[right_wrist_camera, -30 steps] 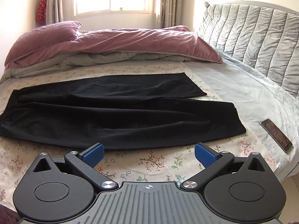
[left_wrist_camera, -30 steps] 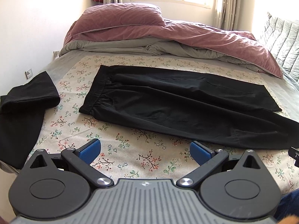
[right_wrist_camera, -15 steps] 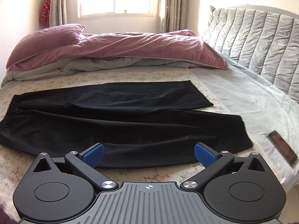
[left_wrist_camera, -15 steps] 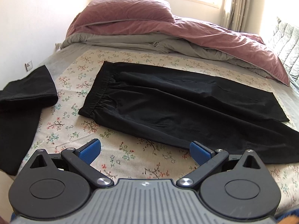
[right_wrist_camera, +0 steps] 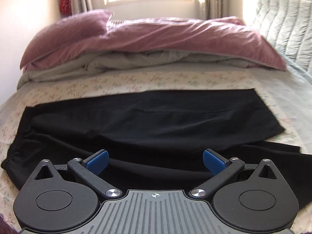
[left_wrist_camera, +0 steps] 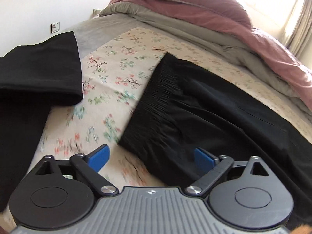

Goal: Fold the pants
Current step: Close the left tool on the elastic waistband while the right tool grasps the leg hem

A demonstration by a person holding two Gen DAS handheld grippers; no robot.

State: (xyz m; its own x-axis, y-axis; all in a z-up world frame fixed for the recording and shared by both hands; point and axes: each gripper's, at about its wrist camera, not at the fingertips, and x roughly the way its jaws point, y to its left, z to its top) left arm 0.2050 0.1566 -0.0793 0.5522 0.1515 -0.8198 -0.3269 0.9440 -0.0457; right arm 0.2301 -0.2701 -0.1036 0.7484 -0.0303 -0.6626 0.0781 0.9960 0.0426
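Observation:
Black pants point(left_wrist_camera: 204, 113) lie flat on the floral sheet point(left_wrist_camera: 117, 74), elastic waistband point(left_wrist_camera: 156, 97) to the left, legs running right. My left gripper point(left_wrist_camera: 151, 157) is open and empty, low over the near corner of the waistband, which lies between its blue pads. In the right wrist view the pants point(right_wrist_camera: 156, 120) fill the middle. My right gripper point(right_wrist_camera: 155, 161) is open and empty, just above the near leg, with cloth between the blue fingertips point(right_wrist_camera: 213, 161).
A second folded black garment point(left_wrist_camera: 39, 74) lies at the left edge of the bed. A pink duvet point(right_wrist_camera: 156, 37) and grey bedding are piled at the far side. A quilted grey headboard point(right_wrist_camera: 288, 19) stands at right.
Both grippers have moved forward and down toward the pants. The left has swung to the waistband corner and tilted; the right has come over the near leg. Both stay open.

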